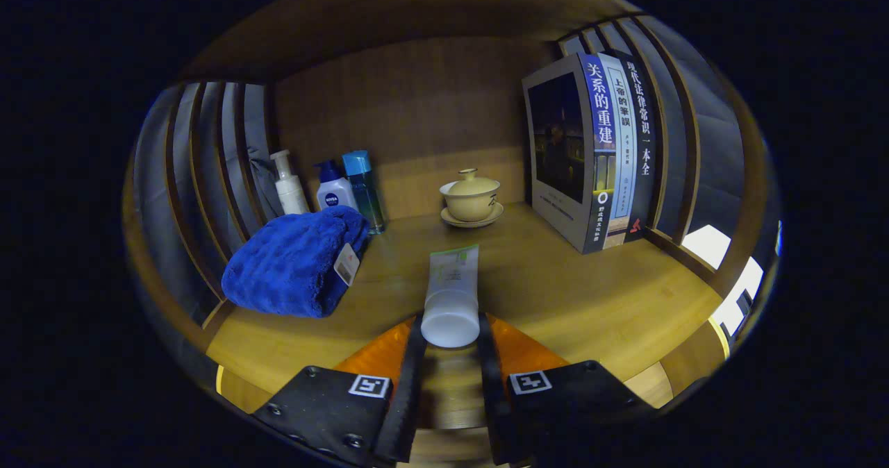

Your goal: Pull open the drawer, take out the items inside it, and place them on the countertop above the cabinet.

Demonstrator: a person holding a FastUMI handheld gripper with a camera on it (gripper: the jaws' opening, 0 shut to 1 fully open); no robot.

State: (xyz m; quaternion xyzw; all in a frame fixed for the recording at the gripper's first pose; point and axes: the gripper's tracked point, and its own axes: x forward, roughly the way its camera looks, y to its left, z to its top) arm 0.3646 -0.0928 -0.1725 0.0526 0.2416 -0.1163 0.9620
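gripper view looks over a wooden countertop point(590, 301) with slatted sides and a wood back wall. far left, a folded blue towel point(295, 260) with a tag lies on the wood. behind it stand a white pump bottle point(288, 185), a white bottle with a dark blue cap point(335, 187) and a blue clear bottle point(364, 189), close together. at centre, the gripper point(451, 332) has both fingers pressed on the cap end of a white tube point(453, 294), which points away over the countertop. beyond the tube a lidded tan cup on a saucer point(471, 198) sits near the back wall. at right, a row of books point(603, 150) stands upright against the slats.
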